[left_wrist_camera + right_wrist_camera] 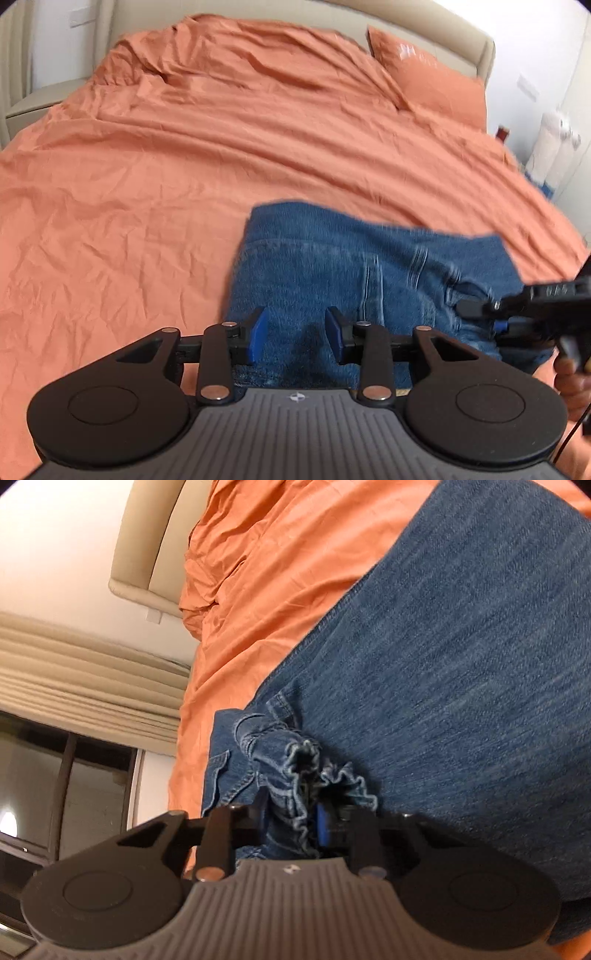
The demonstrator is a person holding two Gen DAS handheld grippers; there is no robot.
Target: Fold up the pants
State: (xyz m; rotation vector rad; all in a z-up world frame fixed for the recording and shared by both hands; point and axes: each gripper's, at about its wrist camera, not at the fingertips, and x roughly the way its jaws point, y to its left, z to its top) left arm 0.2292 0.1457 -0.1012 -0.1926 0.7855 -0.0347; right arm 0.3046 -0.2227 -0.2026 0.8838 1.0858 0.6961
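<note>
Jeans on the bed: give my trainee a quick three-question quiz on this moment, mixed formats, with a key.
1. True or false: the left hand-held gripper is shut on the jeans.
2. Multiple choice: what does the right hand-held gripper clamp? A. the orange bedsheet B. bunched denim of the jeans C. the pillow
3. Fill in: the jeans lie on the ____ bedsheet.

Key: 1 false, its jaws stand open above the denim; 2 B; 3 orange.
</note>
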